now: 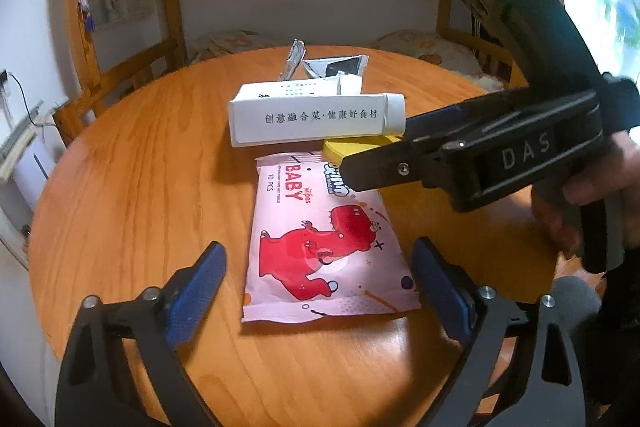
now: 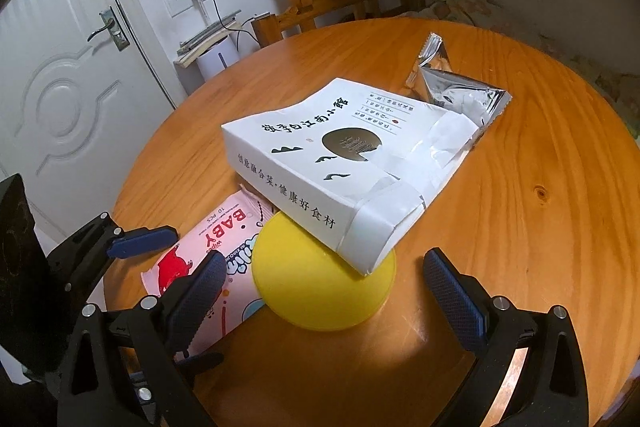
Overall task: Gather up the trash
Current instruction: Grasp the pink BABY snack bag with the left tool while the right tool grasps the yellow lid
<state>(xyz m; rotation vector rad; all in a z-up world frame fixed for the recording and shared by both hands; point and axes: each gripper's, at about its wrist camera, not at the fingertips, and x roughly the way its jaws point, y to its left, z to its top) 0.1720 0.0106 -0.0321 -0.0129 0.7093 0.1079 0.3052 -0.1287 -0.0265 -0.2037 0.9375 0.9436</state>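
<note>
On the round wooden table (image 1: 120, 187) sits the pile of trash, and both my claws hover over it from the near edge. My left gripper (image 1: 318, 291) is spread wide, its blue-padded fingers (image 1: 200, 291) on either side of the pink baby wipes packet (image 1: 320, 239), not touching it; the packet lies flat, red dinosaur face up. Just beyond it lies the white carton (image 1: 312, 119) with black Chinese lettering, tilted, its near corner propped on the yellow disc (image 2: 316, 287). From the right wrist view, that disc also overlaps the edge of the wipes packet (image 2: 208, 259). Behind the carton (image 2: 344, 163), touching its far end, there's a torn silver foil wrapper (image 2: 460, 91). My right gripper (image 2: 324, 291) is wide open too, fingers (image 2: 452, 291) on either side of the yellow disc with nothing between them gripped. In the left wrist view the right gripper (image 1: 376, 167) reaches in from the right side, its tip over the top end of the wipes packet.
</note>
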